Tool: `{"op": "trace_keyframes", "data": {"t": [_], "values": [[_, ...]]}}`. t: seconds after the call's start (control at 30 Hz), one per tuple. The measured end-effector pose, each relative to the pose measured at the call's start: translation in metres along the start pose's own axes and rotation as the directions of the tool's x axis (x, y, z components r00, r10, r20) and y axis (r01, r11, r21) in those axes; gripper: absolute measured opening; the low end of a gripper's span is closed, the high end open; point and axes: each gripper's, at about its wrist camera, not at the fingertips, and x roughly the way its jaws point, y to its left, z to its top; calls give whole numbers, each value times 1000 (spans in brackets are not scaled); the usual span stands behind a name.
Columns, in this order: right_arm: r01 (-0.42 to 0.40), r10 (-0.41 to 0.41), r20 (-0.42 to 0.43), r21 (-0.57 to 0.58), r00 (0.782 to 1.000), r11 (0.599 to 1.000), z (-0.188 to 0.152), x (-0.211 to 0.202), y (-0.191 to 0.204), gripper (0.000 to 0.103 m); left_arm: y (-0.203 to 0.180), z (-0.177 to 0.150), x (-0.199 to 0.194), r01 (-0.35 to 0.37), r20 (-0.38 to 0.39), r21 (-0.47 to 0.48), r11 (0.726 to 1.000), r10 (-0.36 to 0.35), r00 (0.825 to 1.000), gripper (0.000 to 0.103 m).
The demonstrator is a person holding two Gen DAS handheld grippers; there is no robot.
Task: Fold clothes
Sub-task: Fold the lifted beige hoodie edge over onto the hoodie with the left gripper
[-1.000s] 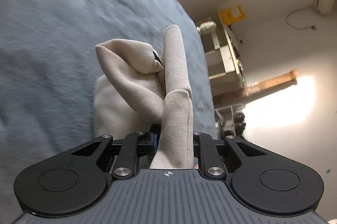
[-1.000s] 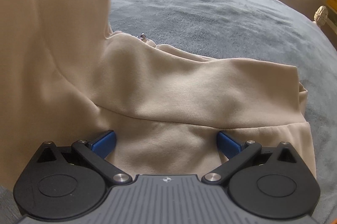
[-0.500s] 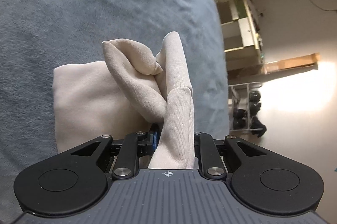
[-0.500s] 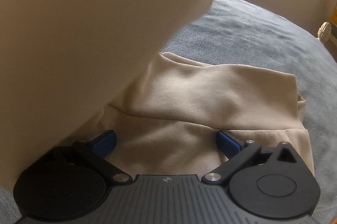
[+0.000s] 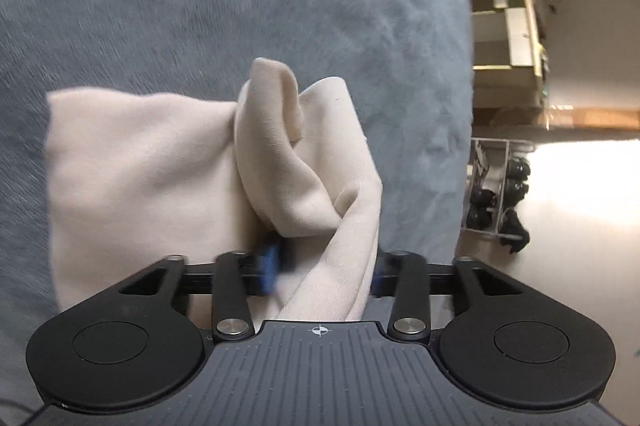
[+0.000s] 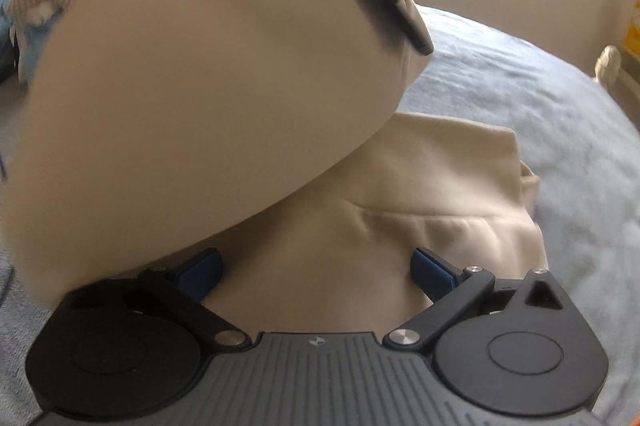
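beige garment [image 5: 140,166], left tongs [image 5: 320,268] gripping fold

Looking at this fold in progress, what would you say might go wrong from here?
1. The left gripper pinches a bunched, twisted cuff of the beige garment; laid down like that, it may leave a lump in the fold.
2. The right gripper is open and only rests over the lower layer, so it could drag across the grey-blue blanket.

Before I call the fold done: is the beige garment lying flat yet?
Not yet. Part of the beige garment lies on the bed; a bunched edge remains between the left gripper fingers.
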Motion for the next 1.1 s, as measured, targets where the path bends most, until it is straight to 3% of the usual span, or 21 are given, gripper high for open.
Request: {"op": "trace_keyframes", "data": {"t": [0.1,0.2,0.33,0.43,0.57,0.63,0.77,0.93,1.1], "values": [[-2,2,7,0,1000,1000,-2,0,-4,102,-12,-4,7,-8,0,-28,1000,8,1000,81],[-3,3,6,-11,1000,1000,-1,4,-6,103,-26,-10,10,-14,6,-33,999,14,1000,93],[-11,11,6,-18,1000,1000,0,8,-8,103,-40,-14,4,32,32,-82,996,-29,999,96],[-14,14,8,-15,1000,1000,-1,8,-10,103,-51,-14,-3,122,32,-69,990,-120,992,96],[-7,7,5,-17,1000,1000,-1,4,-10,103,-58,-17,-28,186,65,10,982,-186,980,96],[-1,1,0,-17,1000,1000,-1,1,-9,102,-52,-18,-44,180,99,58,982,-185,978,96],[5,-5,-5,-15,1000,1000,-2,-11,-8,101,-21,-28,-73,31,220,177,984,-70,973,96],[-35,34,7,47,999,998,-8,-40,-16,100,25,-48,-101,-182,358,280,943,74,931,96],[-183,183,21,257,983,949,-18,-59,-42,98,74,-79,-99,-236,362,293,927,120,924,96]]}}
